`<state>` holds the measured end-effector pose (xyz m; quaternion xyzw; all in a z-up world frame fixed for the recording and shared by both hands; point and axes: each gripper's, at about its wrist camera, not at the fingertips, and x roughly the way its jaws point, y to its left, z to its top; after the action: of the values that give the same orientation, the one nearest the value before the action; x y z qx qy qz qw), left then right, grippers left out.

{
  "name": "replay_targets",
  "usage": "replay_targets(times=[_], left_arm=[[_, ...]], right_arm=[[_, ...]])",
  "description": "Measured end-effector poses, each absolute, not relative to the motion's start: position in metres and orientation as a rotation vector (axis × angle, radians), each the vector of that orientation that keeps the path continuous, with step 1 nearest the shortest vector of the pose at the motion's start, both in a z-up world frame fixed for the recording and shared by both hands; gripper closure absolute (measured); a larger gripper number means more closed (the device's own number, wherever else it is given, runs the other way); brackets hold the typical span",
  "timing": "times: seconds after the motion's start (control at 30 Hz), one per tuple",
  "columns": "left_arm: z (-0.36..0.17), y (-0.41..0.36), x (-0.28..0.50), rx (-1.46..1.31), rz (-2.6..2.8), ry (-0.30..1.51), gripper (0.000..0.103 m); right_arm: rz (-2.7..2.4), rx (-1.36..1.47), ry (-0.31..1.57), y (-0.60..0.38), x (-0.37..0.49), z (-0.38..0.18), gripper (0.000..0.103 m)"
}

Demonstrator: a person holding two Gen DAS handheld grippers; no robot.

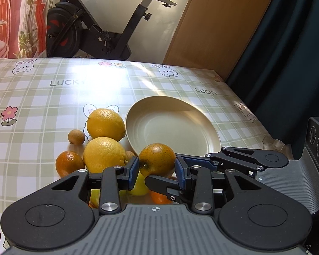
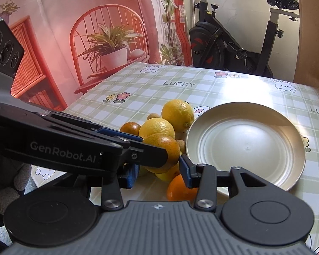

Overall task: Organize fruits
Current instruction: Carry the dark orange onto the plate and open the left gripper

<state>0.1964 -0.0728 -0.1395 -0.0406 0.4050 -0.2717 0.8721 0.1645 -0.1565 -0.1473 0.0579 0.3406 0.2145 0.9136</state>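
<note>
The left claw grips an orange across its middle, apparently just above the fruit pile beside the plate, a firm, smooth-skinned round that could roll, while the right claw gapes wide.

My left wrist camera looks low and close across the green-checked tablecloth toward the black exercise bike; my right wrist camera, just beside it, shares the round cream plate and piled citrus.
</note>
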Motion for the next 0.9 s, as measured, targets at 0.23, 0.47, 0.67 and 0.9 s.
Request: replay_targets(times=[0.23,0.47,0.67,0.9], left_arm=[[-0.137,-0.089,0.227,-0.078,-0.576,0.838,0.064],[-0.145,-0.099,0.252,-0.06,-0.576,0.874,0.064],[-0.157,-0.105,0.275,-0.062,-0.568,0.907,0.064],[-0.166,-0.113,0.297,-0.055,-0.55,0.922,0.064]], right_arm=[[0.415,0.123,0.678,-0.174,0.194,-0.139,0.059],[0.399,0.107,0.695,-0.182,0.219,-0.148,0.059],[0.396,0.117,0.726,-0.188,0.24,-0.162,0.059],[0.391,0.132,0.751,-0.195,0.263,-0.174,0.059]])
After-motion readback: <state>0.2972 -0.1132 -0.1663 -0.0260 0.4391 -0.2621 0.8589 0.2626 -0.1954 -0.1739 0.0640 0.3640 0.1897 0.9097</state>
